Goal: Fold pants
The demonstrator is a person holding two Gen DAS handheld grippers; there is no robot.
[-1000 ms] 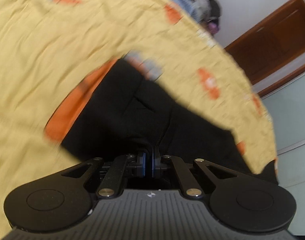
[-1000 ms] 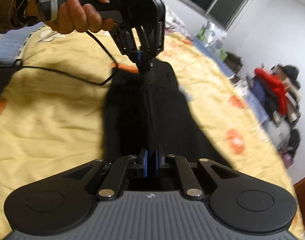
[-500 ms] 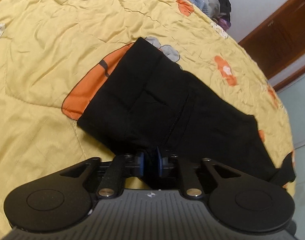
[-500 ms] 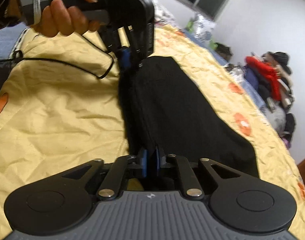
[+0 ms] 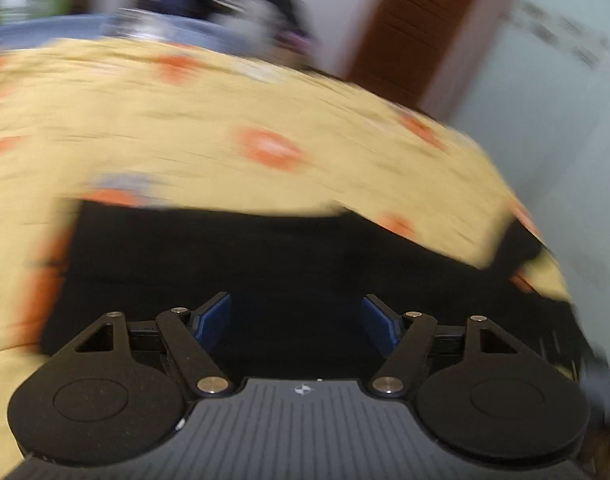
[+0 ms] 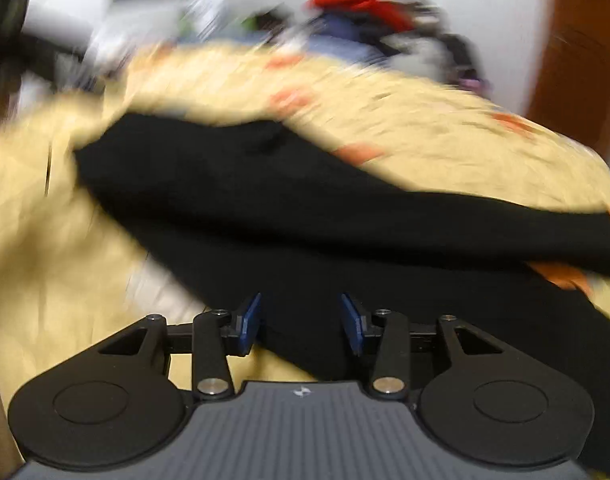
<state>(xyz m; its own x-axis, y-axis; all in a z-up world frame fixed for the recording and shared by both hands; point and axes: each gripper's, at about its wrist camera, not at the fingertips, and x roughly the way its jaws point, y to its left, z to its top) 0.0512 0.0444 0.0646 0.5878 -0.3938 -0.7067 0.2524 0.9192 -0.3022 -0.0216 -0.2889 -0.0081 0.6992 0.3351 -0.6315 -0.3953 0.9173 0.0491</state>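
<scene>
1. The black pants (image 6: 305, 208) lie spread on the yellow bedspread (image 6: 445, 128). Judging by how they drape, they are soft, light and limp, so they will sag when lifted; an edge or hem is the best place to pinch.
2. The left gripper (image 5: 297, 320) has its fingers wide apart, holding nothing; black cloth lies just beyond and under the gap.
3. The right gripper (image 6: 301, 322) is likewise spread and empty, with a pants edge lying between its blue pads (image 6: 249, 320).
4. Both views are motion-blurred, so I cannot tell whether anything touches.
</scene>
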